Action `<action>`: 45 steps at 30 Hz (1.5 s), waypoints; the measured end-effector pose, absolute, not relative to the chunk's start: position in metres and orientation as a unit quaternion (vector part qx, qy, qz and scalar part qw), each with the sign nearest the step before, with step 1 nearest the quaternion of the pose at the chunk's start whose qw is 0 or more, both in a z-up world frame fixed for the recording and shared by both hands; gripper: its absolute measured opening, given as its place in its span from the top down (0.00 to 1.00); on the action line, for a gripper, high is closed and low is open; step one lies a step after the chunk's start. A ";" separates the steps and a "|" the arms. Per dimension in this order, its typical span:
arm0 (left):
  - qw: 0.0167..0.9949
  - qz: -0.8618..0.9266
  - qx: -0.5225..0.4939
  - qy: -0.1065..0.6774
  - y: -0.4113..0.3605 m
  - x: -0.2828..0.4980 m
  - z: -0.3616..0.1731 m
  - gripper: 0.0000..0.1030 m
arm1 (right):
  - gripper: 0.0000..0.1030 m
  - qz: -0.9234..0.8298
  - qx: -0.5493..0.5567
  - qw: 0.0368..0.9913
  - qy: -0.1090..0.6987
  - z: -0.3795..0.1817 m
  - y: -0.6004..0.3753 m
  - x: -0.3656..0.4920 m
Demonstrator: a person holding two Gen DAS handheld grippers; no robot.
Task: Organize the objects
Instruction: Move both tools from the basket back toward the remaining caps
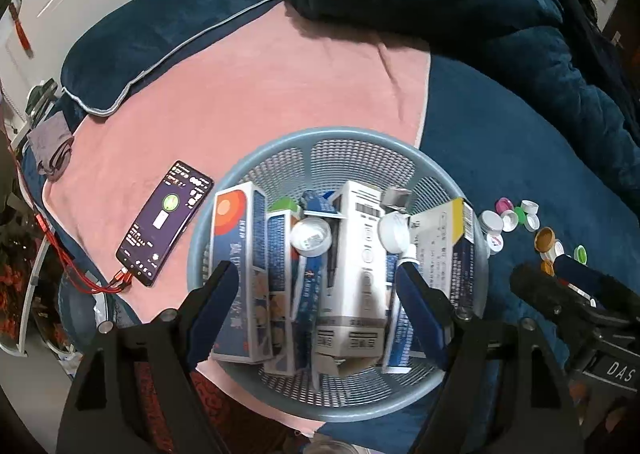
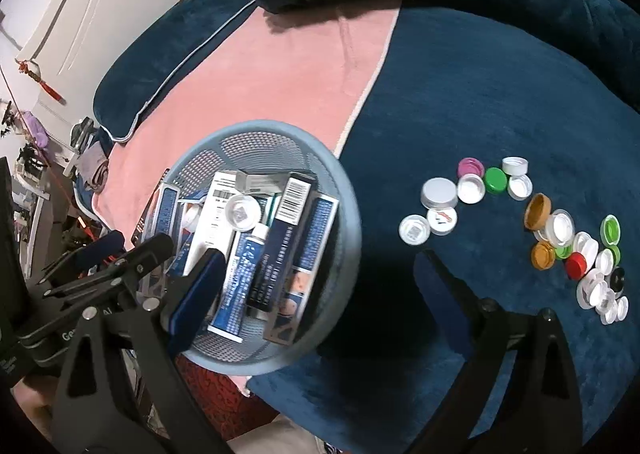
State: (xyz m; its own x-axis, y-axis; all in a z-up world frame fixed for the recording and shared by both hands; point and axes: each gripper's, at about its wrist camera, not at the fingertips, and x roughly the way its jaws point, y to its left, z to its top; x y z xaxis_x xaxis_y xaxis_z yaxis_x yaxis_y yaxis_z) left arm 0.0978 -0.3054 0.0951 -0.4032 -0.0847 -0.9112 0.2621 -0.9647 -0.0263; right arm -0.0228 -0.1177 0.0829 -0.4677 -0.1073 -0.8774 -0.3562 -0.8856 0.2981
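Boxes [image 1: 352, 274] and tubes stand packed in the blue basket [image 1: 248, 157], and from the left wrist we see our left tool [image 1: 320, 306] poised right above them, fingers apart and holding nothing; the loose caps [image 1: 516, 217] lie off to its right on the bed.

From the right wrist, our right tool [image 2: 320, 286] is spread wide and empty, hanging between the basket [image 2: 348, 213] on its left and the scattered caps [image 2: 440, 193] ahead-right. We judge this tool nearer the caps.
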 end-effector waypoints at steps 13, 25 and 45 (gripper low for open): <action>0.085 -0.835 0.541 0.058 -0.265 0.088 0.100 0.20 | 0.07 0.822 -0.506 0.099 0.240 0.085 -0.083 0.004; 0.058 -0.835 0.547 0.026 -0.224 0.077 0.099 0.20 | 0.07 0.817 -0.504 0.118 0.253 0.085 -0.056 0.024; 0.044 -0.809 0.575 0.113 -0.138 0.061 0.061 0.20 | 0.07 0.786 -0.486 0.189 0.331 0.081 0.017 0.073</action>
State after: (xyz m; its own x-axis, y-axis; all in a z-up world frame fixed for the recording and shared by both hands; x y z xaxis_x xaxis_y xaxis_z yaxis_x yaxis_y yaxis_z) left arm 0.0615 -0.1384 0.0606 -0.3352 0.0589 -0.9403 0.2008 -0.9706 -0.1324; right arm 0.0730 0.0170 0.0807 -0.4559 -0.0243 -0.8897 -0.6199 -0.7086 0.3371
